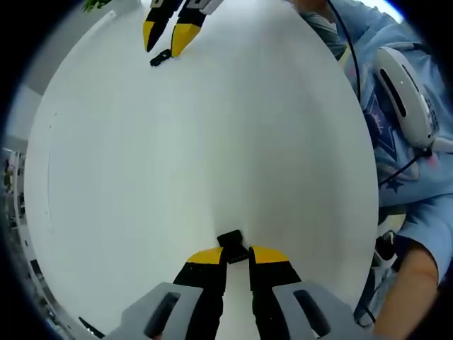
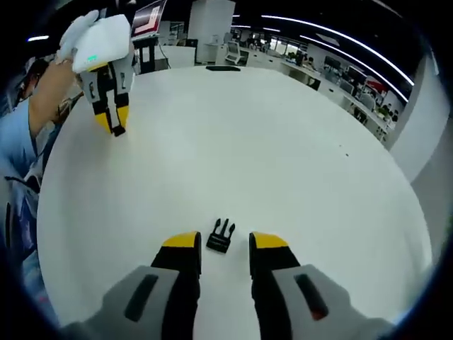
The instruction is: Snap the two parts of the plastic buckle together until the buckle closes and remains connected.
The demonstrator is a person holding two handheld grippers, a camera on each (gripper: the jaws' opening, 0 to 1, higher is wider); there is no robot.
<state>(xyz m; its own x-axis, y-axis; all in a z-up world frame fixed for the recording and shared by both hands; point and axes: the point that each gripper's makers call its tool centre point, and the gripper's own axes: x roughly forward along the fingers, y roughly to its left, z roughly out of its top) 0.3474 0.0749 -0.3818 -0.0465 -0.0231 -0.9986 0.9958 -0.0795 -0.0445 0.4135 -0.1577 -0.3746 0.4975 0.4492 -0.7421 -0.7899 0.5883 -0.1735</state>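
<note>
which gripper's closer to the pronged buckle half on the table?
Right. The pronged buckle half lies on the table just ahead of the open right gripper, between its tips. The left gripper is far across the table, shut on the other half.

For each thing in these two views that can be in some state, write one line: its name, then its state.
Left gripper: shut on the socket half, at the table.
Socket half: pinched between the left jaws, apart from the pronged half.
Right gripper: open, jaws either side of the pronged half.
Pronged half: lying loose on the white table, not gripped.
Buckle as a whole: unclipped, halves far apart.
</note>
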